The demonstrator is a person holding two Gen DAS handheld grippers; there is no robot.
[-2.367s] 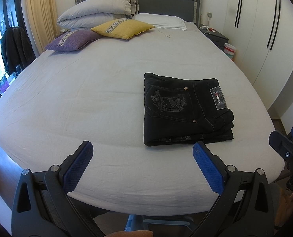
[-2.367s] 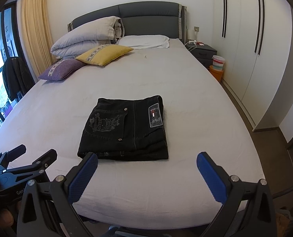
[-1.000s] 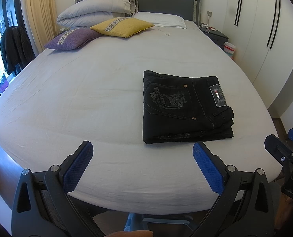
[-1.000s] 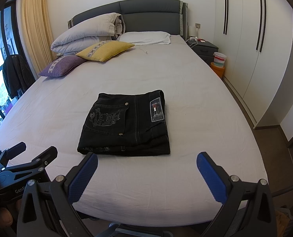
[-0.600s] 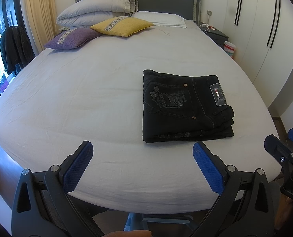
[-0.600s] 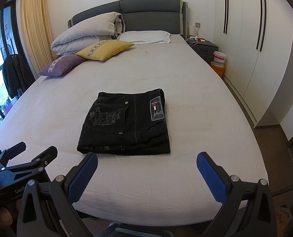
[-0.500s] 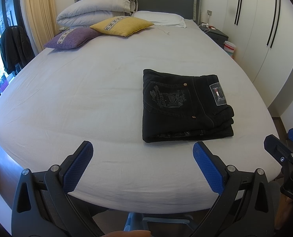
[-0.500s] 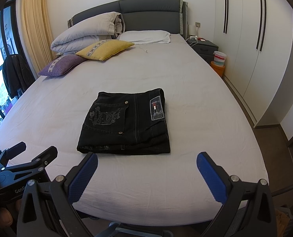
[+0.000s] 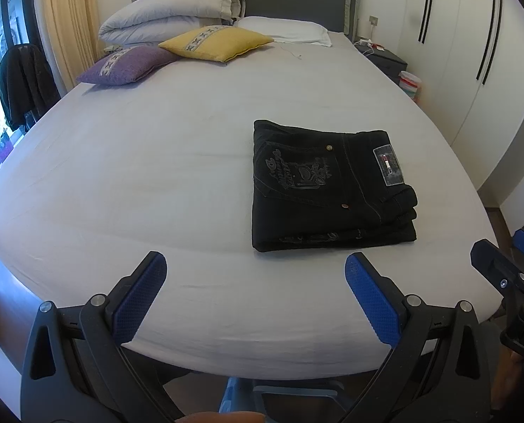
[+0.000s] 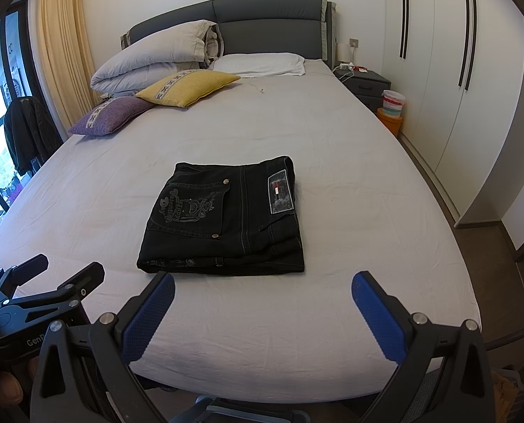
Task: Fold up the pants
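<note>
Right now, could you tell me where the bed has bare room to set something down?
The sheet is bare left of the pants, right of them to the edge, and between them and the cushions. The headboard end is crowded with the duvet and pillow.

Black pants (image 10: 223,218) with grey embroidery; white sheet (image 10: 350,183); yellow cushion (image 10: 188,88) and purple cushion (image 10: 110,115), both with patterned bands; blue pads (image 10: 149,317).

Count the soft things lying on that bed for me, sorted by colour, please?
Black: 1, the folded pants
Yellow: 1, a cushion
Purple: 1, a cushion
White: 1, a flat pillow
Pale grey: 1, a folded duvet
Total: 5
</note>
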